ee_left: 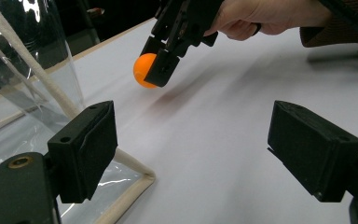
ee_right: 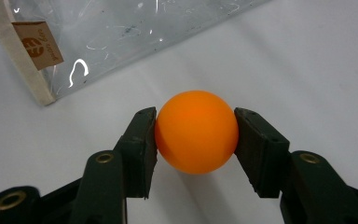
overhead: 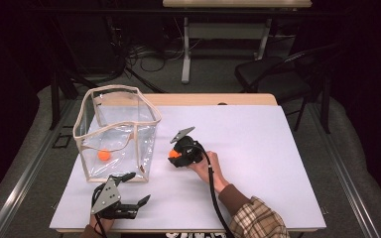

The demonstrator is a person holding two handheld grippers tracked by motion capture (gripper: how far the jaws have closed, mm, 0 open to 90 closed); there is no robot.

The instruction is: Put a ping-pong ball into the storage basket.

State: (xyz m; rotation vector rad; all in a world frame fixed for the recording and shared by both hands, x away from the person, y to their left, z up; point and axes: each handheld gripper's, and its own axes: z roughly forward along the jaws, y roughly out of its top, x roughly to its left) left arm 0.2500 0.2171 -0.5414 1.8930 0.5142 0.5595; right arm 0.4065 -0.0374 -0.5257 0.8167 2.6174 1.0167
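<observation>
The right hand-held gripper [ee_right: 196, 135] pinches an orange ball [ee_right: 196, 131] between its two jaws, low over the white bench [overhead: 258, 148], just beside the clear plastic bag [overhead: 116, 131]. A second orange ball [overhead: 103, 155] lies inside that bag. The left hand-held gripper [ee_left: 191, 154] hovers with its jaws spread wide near the bag's front corner, holding nothing

The ball [ee_right: 196, 131] was orange, the jaws black. The clear bag [overhead: 116, 131] had cream trim, and a tan label [ee_right: 37, 45] with perhaps a rust-coloured logo. The sleeve [overhead: 255, 220] was plaid.
</observation>
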